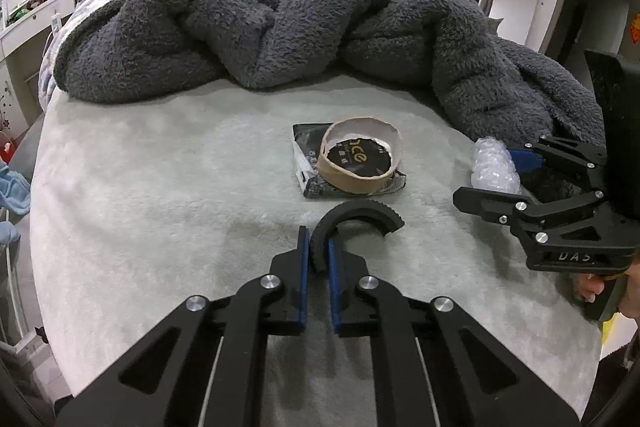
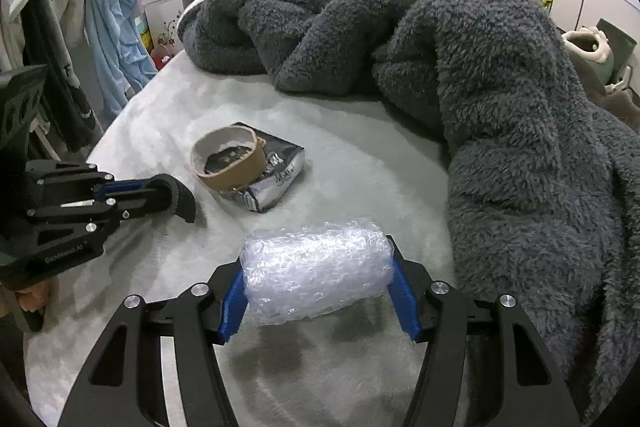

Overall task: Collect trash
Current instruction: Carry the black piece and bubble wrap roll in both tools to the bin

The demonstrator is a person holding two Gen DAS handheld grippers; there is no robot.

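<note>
Over the bed (image 2: pixel 360 163), the left hand-held gripper (image 1: pixel 318 255) pinches a stiff curved black piece (image 1: pixel 356 217) by one end, while the right hand-held gripper (image 2: pixel 320 291) squeezes a light, squashy bubble-wrap roll (image 2: pixel 316 267) endwise.

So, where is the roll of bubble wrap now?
In the right wrist view the roll of bubble wrap sits low in the centre, gripped between the right tongs, in front of the cardboard ring on the bed.

Soft, even indoor light is filling both views, casting faint shadows under the near items. Fisheye distortion is bending the far walls; dark vignetting is ringing the corners.
</note>
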